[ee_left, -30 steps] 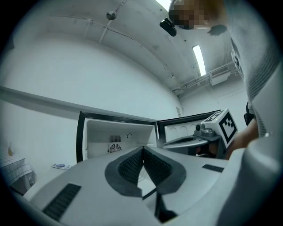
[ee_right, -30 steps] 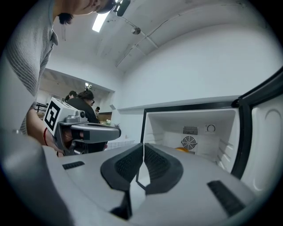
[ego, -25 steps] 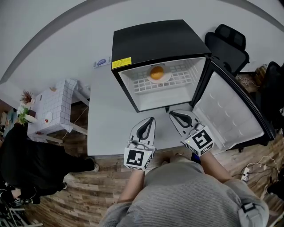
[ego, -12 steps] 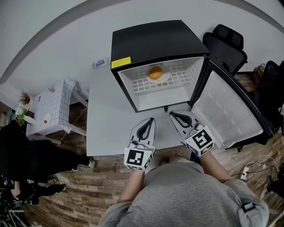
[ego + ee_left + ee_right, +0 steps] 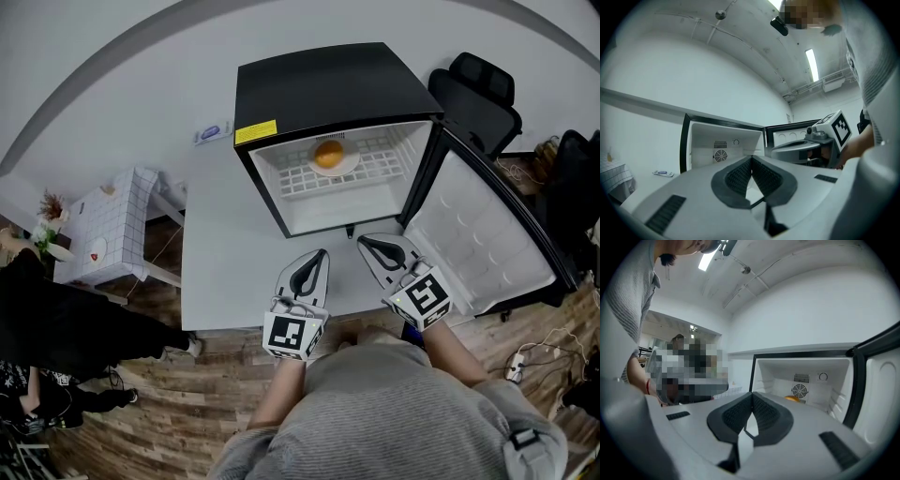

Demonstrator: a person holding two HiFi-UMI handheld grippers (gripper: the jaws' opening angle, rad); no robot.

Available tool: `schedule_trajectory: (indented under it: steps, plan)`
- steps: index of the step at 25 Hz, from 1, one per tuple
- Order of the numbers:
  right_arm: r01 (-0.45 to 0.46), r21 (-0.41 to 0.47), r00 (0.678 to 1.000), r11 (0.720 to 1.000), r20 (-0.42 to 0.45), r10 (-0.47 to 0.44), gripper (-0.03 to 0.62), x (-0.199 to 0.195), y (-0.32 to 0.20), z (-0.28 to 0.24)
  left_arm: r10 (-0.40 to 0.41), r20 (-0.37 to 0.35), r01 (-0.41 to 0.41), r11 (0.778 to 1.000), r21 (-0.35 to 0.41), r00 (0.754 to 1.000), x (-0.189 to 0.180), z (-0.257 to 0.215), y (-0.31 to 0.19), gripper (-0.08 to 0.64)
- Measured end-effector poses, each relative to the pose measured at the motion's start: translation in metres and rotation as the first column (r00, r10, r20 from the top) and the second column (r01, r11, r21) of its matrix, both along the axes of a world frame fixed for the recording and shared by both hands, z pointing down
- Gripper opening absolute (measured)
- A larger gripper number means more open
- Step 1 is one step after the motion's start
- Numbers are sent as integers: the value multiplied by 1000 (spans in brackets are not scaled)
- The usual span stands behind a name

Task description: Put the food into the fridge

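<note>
A black mini fridge [image 5: 328,89] stands on a white table with its door [image 5: 478,239] swung wide to the right. Inside, an orange food item [image 5: 329,153] rests on a white plate on the wire shelf; the same food [image 5: 792,398] peeks out in the right gripper view. My left gripper [image 5: 315,257] rests on the table in front of the fridge, shut and empty, its pads [image 5: 740,177] touching. My right gripper [image 5: 367,243] lies beside it, nearer the door hinge, also shut with nothing between its pads [image 5: 764,412]. Both point toward the fridge opening [image 5: 723,145].
A small packet [image 5: 214,132] lies on the white table [image 5: 225,253] left of the fridge. A black office chair [image 5: 478,94] stands behind the open door. A tiled side table [image 5: 112,220] and a person in black [image 5: 56,328] are at the left, on the wooden floor.
Both grippers stay still in front of the fridge. The person in black at the left has shifted slightly.
</note>
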State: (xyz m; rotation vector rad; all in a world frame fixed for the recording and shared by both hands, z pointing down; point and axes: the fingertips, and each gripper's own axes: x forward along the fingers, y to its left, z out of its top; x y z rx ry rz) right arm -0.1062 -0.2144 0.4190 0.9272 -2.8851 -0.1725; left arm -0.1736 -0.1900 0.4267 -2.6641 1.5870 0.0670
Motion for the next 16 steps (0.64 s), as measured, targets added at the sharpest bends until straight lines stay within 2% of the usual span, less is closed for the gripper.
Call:
schedule_trajectory:
  steps: [16]
  plan:
    - [-20, 17, 1000, 1000, 0, 20, 12, 4, -4, -8, 25, -4, -25, 1000, 1, 1000, 5, 2, -5, 11]
